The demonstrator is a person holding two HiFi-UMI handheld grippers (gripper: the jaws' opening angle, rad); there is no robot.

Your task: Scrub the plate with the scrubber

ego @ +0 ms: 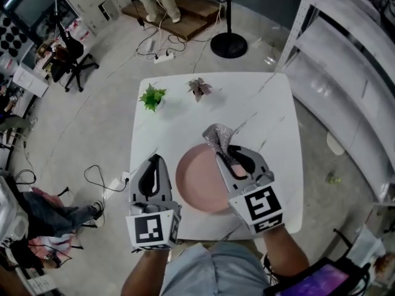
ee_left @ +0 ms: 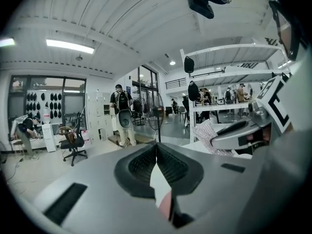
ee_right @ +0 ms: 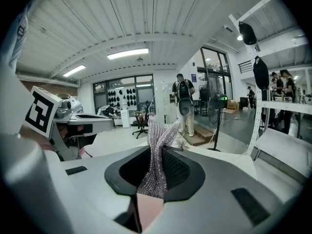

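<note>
**Pink plate waits, scrubber held over its far rim**

The pink plate (ego: pixel 200 180) lies flat on the white marble tabletop (ego: pixel 259 103), towards the near edge, and nothing is in it. The silvery mesh scrubber (ego: pixel 217 137) is pinched in the right gripper (ego: pixel 223 159), whose fingers (ee_right: pixel 183 172) are closed tight on its lower part, so that the loose end sticks out past their tips. From the head view it sits over the plate's far right rim; whether the mesh touches the plate cannot be told. The left gripper (ego: pixel 154 162) hangs just beside the plate's left edge, its fingers (ee_left: pixel 141 169) brought together with nothing between them.

This looks like the approach, with scrubbing about to start. The next move calls for pressing the mesh onto the plate and rubbing across it, while the left gripper could steady the rim against sliding.

At the far side of the tabletop stand a small green plant (ego: pixel 152 96) and a reddish plant (ego: pixel 199 88), well apart from the plate.
</note>
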